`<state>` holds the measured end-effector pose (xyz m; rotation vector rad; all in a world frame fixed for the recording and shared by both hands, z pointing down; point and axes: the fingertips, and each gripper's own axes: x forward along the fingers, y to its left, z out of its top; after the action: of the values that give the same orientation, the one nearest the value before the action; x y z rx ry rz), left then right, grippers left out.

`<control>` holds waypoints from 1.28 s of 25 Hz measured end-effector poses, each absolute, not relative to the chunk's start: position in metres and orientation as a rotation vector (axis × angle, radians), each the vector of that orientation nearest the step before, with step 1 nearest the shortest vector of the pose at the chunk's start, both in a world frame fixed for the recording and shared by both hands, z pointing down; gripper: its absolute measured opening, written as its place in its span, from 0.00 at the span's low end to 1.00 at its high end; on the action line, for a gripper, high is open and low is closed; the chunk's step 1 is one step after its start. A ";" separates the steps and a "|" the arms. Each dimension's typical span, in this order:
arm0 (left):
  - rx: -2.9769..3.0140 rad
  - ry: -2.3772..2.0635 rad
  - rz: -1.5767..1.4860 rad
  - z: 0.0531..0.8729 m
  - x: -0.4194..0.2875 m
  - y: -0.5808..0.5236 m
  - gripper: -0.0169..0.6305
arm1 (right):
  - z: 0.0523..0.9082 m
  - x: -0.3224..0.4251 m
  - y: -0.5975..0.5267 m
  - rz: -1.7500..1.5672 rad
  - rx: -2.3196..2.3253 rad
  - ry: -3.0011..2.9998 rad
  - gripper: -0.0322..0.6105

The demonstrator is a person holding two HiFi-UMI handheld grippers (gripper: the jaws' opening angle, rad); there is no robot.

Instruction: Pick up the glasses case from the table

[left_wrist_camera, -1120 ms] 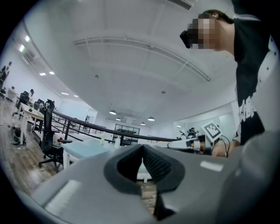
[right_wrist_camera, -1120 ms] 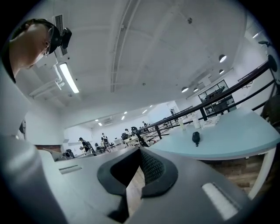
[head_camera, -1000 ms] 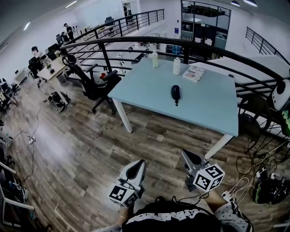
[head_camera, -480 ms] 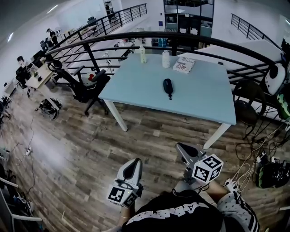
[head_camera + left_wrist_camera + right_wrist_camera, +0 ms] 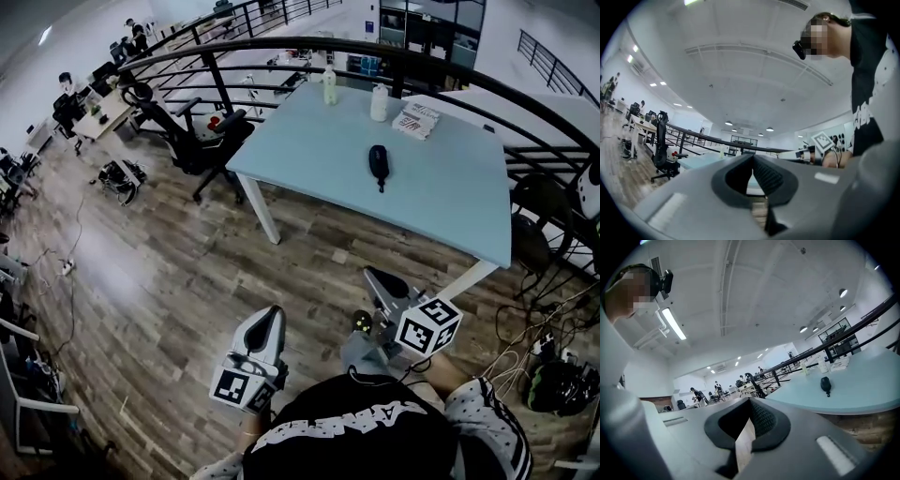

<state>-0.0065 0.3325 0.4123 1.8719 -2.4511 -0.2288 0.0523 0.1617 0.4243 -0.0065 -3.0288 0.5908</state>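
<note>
Glasses case (image 5: 378,163) lies near the middle of the light-blue table (image 5: 309,159), well ahead of both grippers and right of where the right gripper (image 5: 373,277) points. The left gripper (image 5: 273,315) and the right gripper both have their jaws closed on nothing, over the wood floor (image 5: 187,281). Since the earlier frames the case has stayed put, while both grippers have drawn nearer the table's edge.

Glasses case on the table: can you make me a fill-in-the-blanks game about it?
The black glasses case lies on the light blue ___.
Beyond it stand ___ bottles.
The left gripper and right gripper both have their jaws ___.
Missing words: table, two, shut.
</note>
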 end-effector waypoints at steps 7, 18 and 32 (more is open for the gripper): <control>1.798 -2.516 -0.192 0.405 -0.033 0.302 0.03 | 0.426 0.018 0.136 0.601 -0.102 -3.010 0.06; 1.826 -2.460 -0.091 0.416 -0.080 0.202 0.03 | 0.465 -0.012 0.037 0.710 -0.004 -2.963 0.06; 1.887 -2.423 -0.034 0.401 -0.128 0.072 0.03 | 0.456 -0.055 -0.092 0.725 0.074 -3.000 0.08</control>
<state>-0.1278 0.0716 0.4013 1.8869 -2.4231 -0.0341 -0.0546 -0.0917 0.4559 0.0737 -2.9997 0.7253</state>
